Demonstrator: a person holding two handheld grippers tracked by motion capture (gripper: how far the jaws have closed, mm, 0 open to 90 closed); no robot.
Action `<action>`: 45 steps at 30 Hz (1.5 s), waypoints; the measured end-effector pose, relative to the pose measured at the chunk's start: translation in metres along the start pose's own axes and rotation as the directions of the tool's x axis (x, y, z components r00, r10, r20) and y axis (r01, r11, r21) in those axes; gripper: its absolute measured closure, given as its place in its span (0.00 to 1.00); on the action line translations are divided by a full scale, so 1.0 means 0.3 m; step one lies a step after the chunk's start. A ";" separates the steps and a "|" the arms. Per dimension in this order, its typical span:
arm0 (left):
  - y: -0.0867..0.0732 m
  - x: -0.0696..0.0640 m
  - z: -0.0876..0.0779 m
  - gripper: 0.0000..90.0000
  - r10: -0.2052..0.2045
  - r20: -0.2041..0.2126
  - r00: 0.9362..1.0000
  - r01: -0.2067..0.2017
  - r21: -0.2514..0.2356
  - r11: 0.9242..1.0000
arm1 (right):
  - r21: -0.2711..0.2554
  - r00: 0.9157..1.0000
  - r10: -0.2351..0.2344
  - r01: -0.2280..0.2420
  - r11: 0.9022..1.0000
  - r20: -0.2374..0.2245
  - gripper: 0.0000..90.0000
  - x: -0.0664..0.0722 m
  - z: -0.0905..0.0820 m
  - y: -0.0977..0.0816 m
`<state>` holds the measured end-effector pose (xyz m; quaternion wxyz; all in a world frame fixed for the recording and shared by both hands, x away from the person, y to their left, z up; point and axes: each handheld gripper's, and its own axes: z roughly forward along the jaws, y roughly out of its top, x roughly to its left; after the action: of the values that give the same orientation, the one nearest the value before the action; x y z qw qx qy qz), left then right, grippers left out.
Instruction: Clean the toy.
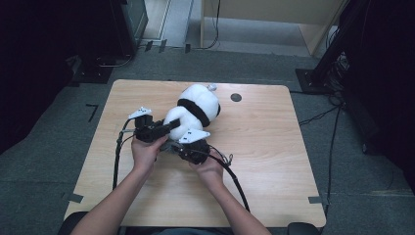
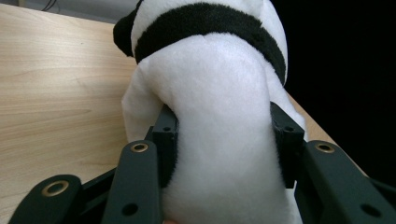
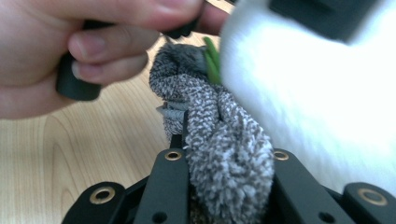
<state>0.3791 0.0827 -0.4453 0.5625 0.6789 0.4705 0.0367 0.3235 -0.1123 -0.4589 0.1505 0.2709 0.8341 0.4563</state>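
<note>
A black-and-white panda plush lies on the wooden table, its head toward the far edge. My left gripper comes in from the left and is shut on a white limb or lower body of the plush, its jaws pressing into the fur on both sides. Just below the plush, my right gripper is shut on a grey knitted cloth piece, a sock or small garment, bunched between its jaws. The cloth touches the plush's white fur. A green bit shows at the cloth's top.
The person's left hand grips the left gripper's handle close beside the cloth. A dark round hole sits near the table's far edge. Cables trail from both grippers toward the front edge. Black stands rise from the floor at right.
</note>
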 end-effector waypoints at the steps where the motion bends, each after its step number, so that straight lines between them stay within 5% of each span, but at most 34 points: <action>1: 0.001 0.004 -0.003 0.63 0.003 -0.004 1.000 -0.003 -0.001 1.000 | 0.001 1.000 0.001 -0.001 1.000 0.003 0.89 -0.006 -0.005 -0.003; 14: 0.009 0.031 -0.017 0.63 -0.029 -0.018 0.999 0.028 -0.025 0.999 | 0.028 0.998 0.039 -0.040 0.999 0.039 0.88 -0.070 -0.059 -0.060; 26: 0.014 0.038 -0.029 0.63 -0.007 -0.030 1.000 0.007 -0.017 1.000 | 0.027 0.983 0.112 -0.117 0.993 0.146 0.88 -0.181 -0.126 -0.107; 45: 0.054 0.086 -0.070 0.63 0.014 -0.102 0.995 -0.018 -0.034 0.999 | -0.093 0.930 0.253 -0.236 0.967 0.268 0.88 -0.354 -0.313 -0.156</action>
<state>0.3909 0.1166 -0.4372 0.5493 0.6699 0.4924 0.0841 0.3476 -0.2591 -0.4472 0.2161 0.4294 0.7507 0.4532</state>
